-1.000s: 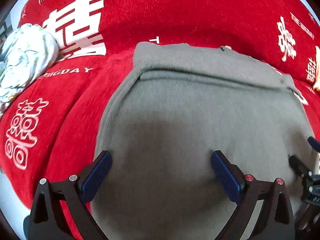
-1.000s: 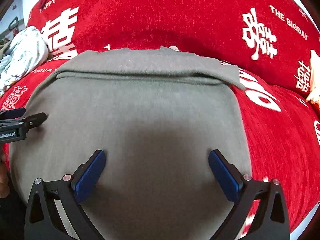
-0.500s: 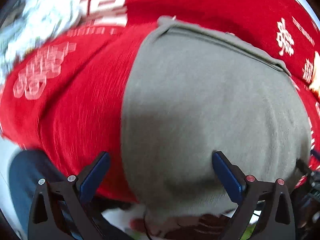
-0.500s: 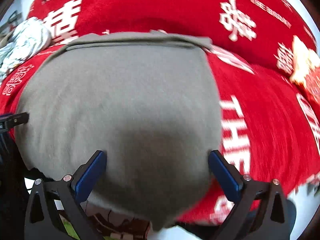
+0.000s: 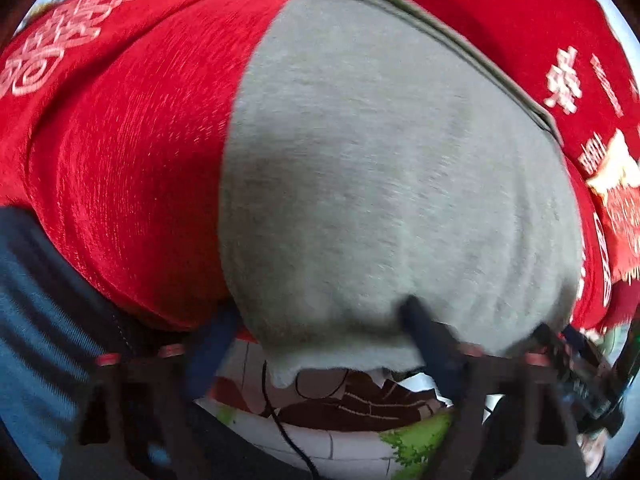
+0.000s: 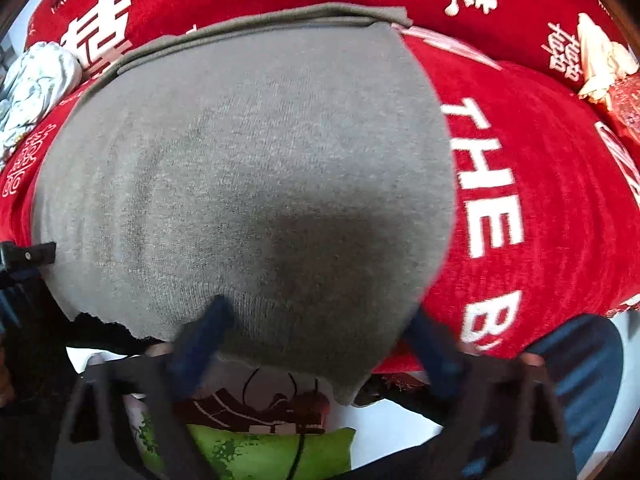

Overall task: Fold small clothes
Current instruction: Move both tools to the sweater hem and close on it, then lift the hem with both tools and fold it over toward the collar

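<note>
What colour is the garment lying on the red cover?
Plain grey, no print. The garment shows best in the right wrist view, on the red cover.

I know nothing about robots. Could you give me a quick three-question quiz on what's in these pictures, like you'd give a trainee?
1. True or false: the grey garment lies on a blue cloth.
2. Where is the garment's near hem? A) hanging past the front edge of the red cloth; B) rolled into a tube; C) tucked under a pillow.
3. Fill in: in the right wrist view, the crumpled pale bundle lies to the garment's far ____.

Key: 1 false, the cloth is red. 2 A. 3 left.
</note>
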Demonstrator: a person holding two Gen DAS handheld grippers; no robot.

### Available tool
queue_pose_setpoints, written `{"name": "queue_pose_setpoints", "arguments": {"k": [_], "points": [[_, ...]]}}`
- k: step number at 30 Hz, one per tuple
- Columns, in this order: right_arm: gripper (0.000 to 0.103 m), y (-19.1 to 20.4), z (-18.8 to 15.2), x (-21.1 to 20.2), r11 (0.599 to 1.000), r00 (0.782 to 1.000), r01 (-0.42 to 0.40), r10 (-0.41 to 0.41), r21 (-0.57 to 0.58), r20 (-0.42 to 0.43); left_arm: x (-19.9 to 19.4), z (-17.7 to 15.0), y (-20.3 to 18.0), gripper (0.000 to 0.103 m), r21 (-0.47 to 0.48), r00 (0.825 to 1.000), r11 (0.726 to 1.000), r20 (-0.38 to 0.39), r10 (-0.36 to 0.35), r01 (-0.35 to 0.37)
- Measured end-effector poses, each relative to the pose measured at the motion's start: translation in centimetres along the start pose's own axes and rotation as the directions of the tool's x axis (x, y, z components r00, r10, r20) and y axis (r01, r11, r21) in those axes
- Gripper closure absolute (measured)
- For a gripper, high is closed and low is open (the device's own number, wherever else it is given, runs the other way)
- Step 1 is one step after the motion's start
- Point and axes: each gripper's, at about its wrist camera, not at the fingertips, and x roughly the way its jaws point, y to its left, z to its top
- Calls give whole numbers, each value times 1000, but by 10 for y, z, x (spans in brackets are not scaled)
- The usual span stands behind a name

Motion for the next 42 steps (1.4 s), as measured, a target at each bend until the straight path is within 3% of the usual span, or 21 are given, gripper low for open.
{"name": "queue_pose_setpoints", "arguments": {"k": [1,2,7,12,16,19,22,24,25,26,28,29,30,39,41,42], "points": [[65,1,0,-6,1000,1000,-18,18,-10,12,-5,-4,-8,76,33,1000,999,14,4,-4],[89,1,-1,-12,999,999,-49,49,-17,19,-11,-6,-13,90,58,1000,998,19,-11,10],[90,3,6,-40,992,987,-115,120,-50,107,-45,-3,-28,90,135,990,991,143,-9,-11],[91,-6,38,-77,984,946,-179,177,-16,272,-68,28,-36,90,143,974,990,225,-29,-3],[91,-26,79,-77,961,905,-269,230,63,357,-67,75,-40,90,125,961,992,276,-34,-1],[91,-35,106,-50,946,911,-300,244,126,334,-41,104,-37,90,81,966,997,259,-15,-6],[91,-40,120,-6,934,930,-312,263,174,258,-16,116,-28,90,54,979,999,205,-3,-8],[86,-40,119,8,933,935,-318,278,170,222,-16,114,-24,88,52,973,998,227,-31,20],[85,-41,117,10,930,931,-329,291,164,219,-17,113,-22,77,52,974,998,221,-44,34],[72,-43,113,11,924,925,-348,311,157,220,-17,112,-20,69,48,974,996,211,-78,69],[48,-49,106,9,903,902,-402,361,155,237,-22,105,-16,29,34,966,988,207,-152,148],[38,-53,101,4,893,891,-420,373,160,257,-25,101,-16,23,24,964,989,220,-150,149],[34,-55,97,1,892,889,-422,372,162,267,-29,95,-16,22,18,962,991,241,-130,129],[35,-49,92,7,867,870,-476,439,148,224,-18,76,-32,23,54,975,996,204,-86,77],[35,-42,93,11,869,869,-477,444,132,218,-19,73,-34,38,60,974,992,192,-123,113],[45,-40,94,14,870,871,-476,445,130,210,-18,73,-34,48,61,975,992,184,-122,113]]}}
